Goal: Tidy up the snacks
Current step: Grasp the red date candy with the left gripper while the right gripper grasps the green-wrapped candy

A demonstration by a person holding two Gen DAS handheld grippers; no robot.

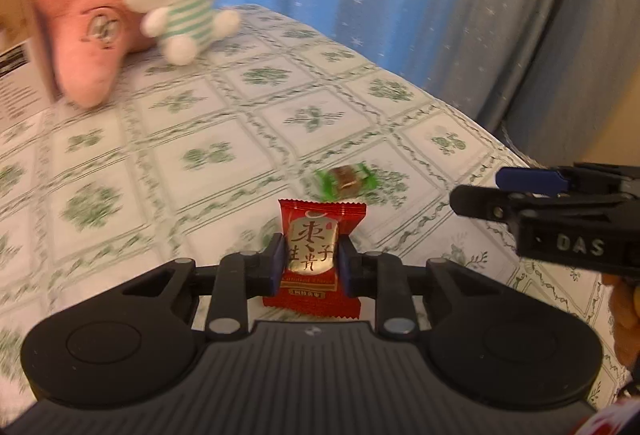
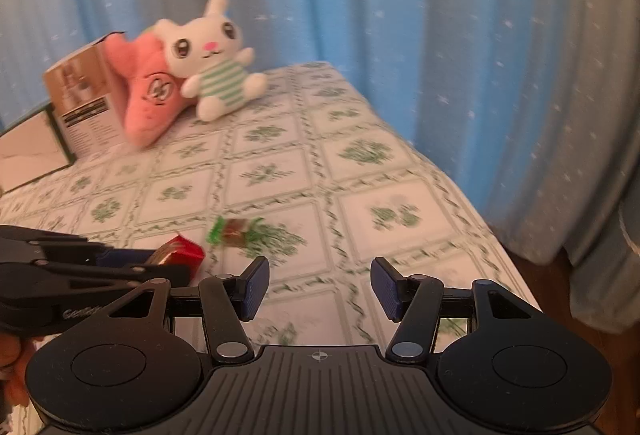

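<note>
My left gripper [image 1: 311, 262] is shut on a red snack packet [image 1: 314, 235] with gold lettering and holds it above the tablecloth; the packet also shows in the right wrist view [image 2: 182, 253]. A green-wrapped candy [image 1: 347, 180] lies on the cloth just beyond it, and shows in the right wrist view [image 2: 236, 231]. My right gripper [image 2: 319, 287] is open and empty, hovering over the cloth, to the right of the left gripper [image 2: 92, 267]. In the left wrist view the right gripper [image 1: 516, 191] enters from the right.
A table with a green-patterned cloth [image 2: 280, 171]. At its far left stand a white bunny plush [image 2: 212, 55], a pink carrot plush [image 2: 152, 95] and a cardboard box [image 2: 84, 103]. A flat white board [image 2: 28, 151] lies beside the box. Blue curtains hang behind.
</note>
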